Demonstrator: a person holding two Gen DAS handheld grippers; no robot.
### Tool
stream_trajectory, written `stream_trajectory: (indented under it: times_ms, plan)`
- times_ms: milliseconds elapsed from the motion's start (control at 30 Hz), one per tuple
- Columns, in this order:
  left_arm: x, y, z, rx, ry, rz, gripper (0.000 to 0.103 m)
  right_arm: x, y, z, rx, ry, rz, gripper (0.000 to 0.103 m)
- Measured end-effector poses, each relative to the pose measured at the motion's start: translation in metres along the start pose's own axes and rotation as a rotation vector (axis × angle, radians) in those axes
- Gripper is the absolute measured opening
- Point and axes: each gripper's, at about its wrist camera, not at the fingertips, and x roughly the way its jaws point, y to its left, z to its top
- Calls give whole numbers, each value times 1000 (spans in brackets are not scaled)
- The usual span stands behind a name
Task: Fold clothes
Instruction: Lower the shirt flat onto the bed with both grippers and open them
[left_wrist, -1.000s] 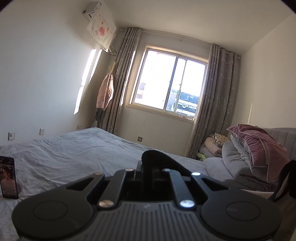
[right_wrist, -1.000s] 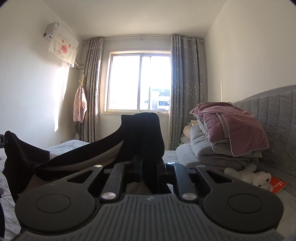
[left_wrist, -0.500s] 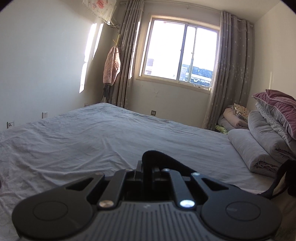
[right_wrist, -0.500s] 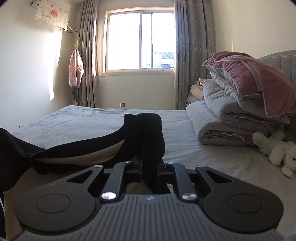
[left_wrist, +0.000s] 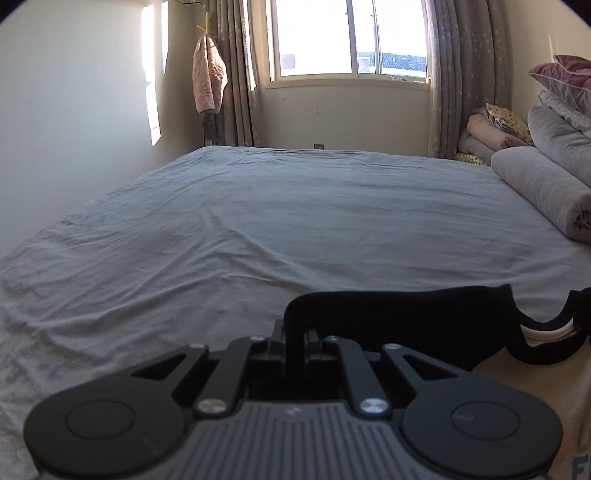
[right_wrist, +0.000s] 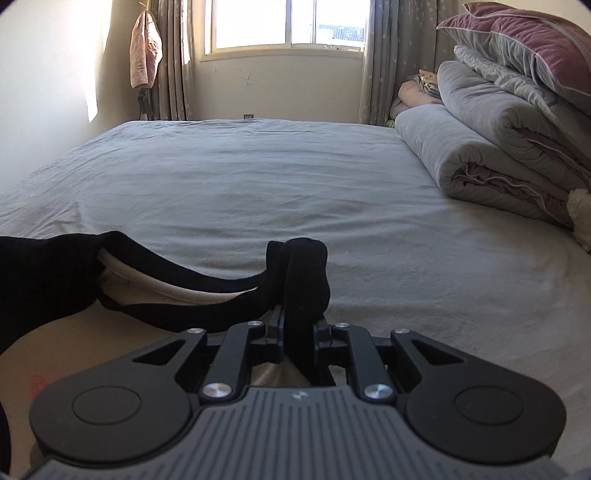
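A garment with black trim and a cream body hangs between my two grippers, low over the grey bed. My left gripper (left_wrist: 293, 341) is shut on a fold of its black fabric (left_wrist: 399, 317), which runs off to the right. My right gripper (right_wrist: 297, 332) is shut on another black fold (right_wrist: 304, 273); the black neckline and cream cloth (right_wrist: 177, 291) stretch to the left. The fingertips of both grippers are hidden by the cloth.
The grey bed sheet (left_wrist: 295, 221) spreads ahead to the window wall. Rolled and stacked quilts (right_wrist: 498, 122) lie along the right side, with a plush toy (right_wrist: 580, 210) by them. A pink garment (left_wrist: 208, 75) hangs by the curtain.
Both grippers have tilted down and lowered toward the bed with the garment. The ceiling and air conditioner have left view, and the sheet fills more of both views.
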Motion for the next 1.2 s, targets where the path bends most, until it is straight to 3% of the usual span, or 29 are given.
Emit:
stream_trajectory:
  times_ms: [167,267,333,400,433,733,900,1000,1200]
  plan:
    - [17,-10,-9,69,54,16,12,18,3,-4,-34,65,-20,15]
    - [16,-12,-14,83,83,9,19,15,2,-4,-44,82,-35,34]
    - [11,-10,-14,88,93,-7,51,4,-3,-2,-38,66,-41,50]
    - [0,-8,-13,83,94,-27,63,-9,-12,2,-21,54,-28,61]
    - [-5,-7,-13,80,96,-39,63,-15,-18,4,-10,53,-17,64]
    - [-64,9,-21,-32,159,-149,71,-71,-70,-2,85,97,34,64]
    - [-93,14,-34,-33,203,-205,73,-97,-81,-31,107,154,50,64]
    - [-111,24,-45,-89,239,-242,73,-112,-83,-53,138,197,61,62]
    - [-138,34,-72,-143,306,-283,74,-138,-92,-90,296,232,125,57]
